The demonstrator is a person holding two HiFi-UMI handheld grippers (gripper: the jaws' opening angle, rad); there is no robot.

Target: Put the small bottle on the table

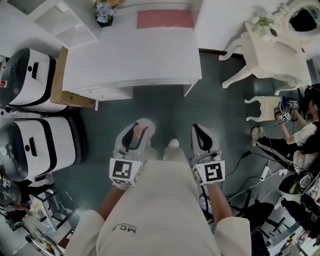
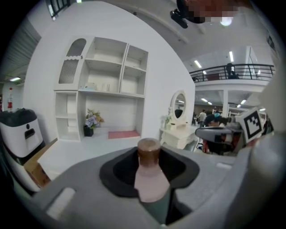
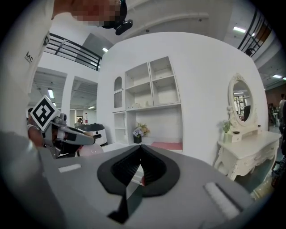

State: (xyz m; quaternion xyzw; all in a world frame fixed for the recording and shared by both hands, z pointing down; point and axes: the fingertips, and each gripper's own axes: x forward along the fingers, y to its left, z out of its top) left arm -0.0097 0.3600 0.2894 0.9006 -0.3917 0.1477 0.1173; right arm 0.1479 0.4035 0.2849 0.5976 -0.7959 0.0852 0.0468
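Observation:
The small bottle (image 2: 149, 176) is pale pink with a brown cap, and my left gripper (image 2: 147, 179) is shut on its body, cap pointing forward. In the head view the left gripper (image 1: 136, 132) holds the bottle (image 1: 146, 126) above the dark floor, just short of the white table (image 1: 132, 60). My right gripper (image 1: 201, 132) hovers beside it at the same height. Its jaws (image 3: 140, 150) are shut with nothing between them. The right gripper view shows the left gripper (image 3: 67, 134) to its left.
A pink mat (image 1: 165, 19) and a flower pot (image 1: 105, 12) sit at the table's far side, below a white shelf unit (image 2: 105, 85). Two white machines (image 1: 30, 75) and a cardboard box (image 1: 62, 82) stand left. A white dressing table (image 1: 270, 50) and a seated person (image 1: 300, 135) are right.

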